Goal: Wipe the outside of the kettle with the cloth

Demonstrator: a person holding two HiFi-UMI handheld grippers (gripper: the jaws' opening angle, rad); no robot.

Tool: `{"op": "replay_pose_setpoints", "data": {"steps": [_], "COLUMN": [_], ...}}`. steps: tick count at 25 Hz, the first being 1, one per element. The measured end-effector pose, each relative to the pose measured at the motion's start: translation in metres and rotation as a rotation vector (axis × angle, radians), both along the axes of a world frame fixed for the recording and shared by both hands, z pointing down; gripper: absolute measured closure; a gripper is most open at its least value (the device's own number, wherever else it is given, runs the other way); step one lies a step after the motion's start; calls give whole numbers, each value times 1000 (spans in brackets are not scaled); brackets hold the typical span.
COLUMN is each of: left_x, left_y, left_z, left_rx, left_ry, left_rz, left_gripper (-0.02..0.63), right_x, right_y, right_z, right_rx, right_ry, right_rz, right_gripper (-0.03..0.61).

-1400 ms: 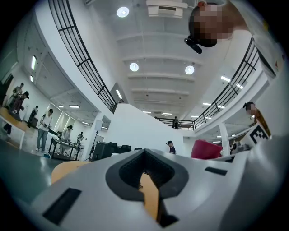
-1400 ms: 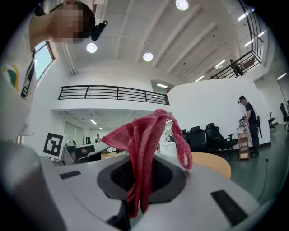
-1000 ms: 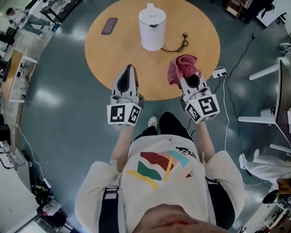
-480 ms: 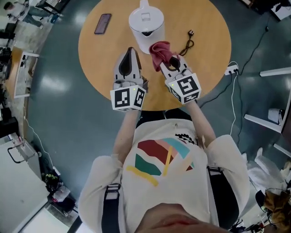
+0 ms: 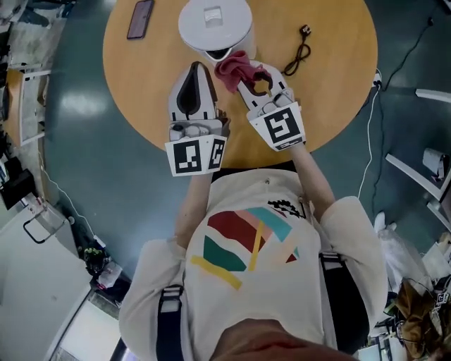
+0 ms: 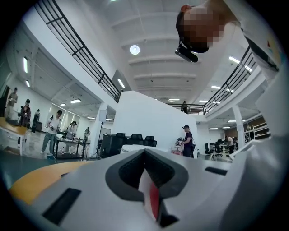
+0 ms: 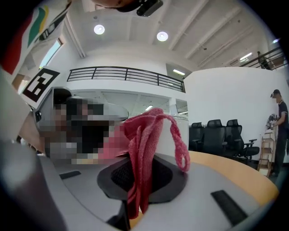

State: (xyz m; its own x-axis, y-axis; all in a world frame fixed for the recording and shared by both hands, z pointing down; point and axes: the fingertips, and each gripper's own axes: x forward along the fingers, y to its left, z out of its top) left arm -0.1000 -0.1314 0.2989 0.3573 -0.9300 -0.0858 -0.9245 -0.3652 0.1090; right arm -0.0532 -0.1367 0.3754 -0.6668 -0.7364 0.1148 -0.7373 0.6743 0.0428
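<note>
Looking down on a round wooden counter (image 5: 338,84), a white kettle (image 5: 213,27) stands just ahead of both sets of jaws. The right gripper (image 5: 246,76) has its jaws clamped on a bunched pink cloth (image 5: 235,65), which sits at the kettle's near side; whether it touches cannot be told. The left gripper (image 5: 195,70) has its jaws together and empty, just left of the cloth. Wiping looks about to begin, with the whole outside left to do. A phone (image 5: 139,19) lies well apart to the left of the left jaws. A cord and plug (image 5: 299,53) lie near, right of the right jaws. The counter's near edge runs behind the jaws.
</note>
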Motion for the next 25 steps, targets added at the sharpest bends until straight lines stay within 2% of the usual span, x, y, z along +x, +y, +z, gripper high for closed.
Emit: {"op": "replay_pose_setpoints", "data": {"steps": [4,7,9,14,17,19,22,25], "left_x": [8,19,22,22,37,41,37,34], "left_y": [-10,-18,-21,-25,-23,-18,-13,-13], "left_z": [12,11,6,-5,-5,-2,-3,-2], "left_rx": [-36,-24,-19,-34,-39,-57,-74,-74], "left_ry": [-28,-31,-47,-51,-56,-37,6,-48], "left_rz": [-3,-36,-56,-70,-24,3,2,-12], "left_gripper": [570,571,570,569,568,522,502,502], "right_x": [1,8,8,-1,3,3,3,9], "right_y": [-2,-8,-10,-7,-8,-6,-2,0], "right_z": [3,11,13,5,6,5,1,1], "right_rx": [2,41,43,48,36,25,7,6], "right_ry": [-34,27,33,20,0,-33,-79,-77], "right_rz": [-61,-132,-151,-169,-174,-164,-142,-137], "right_gripper": [540,540,540,540,539,540,540,540]}}
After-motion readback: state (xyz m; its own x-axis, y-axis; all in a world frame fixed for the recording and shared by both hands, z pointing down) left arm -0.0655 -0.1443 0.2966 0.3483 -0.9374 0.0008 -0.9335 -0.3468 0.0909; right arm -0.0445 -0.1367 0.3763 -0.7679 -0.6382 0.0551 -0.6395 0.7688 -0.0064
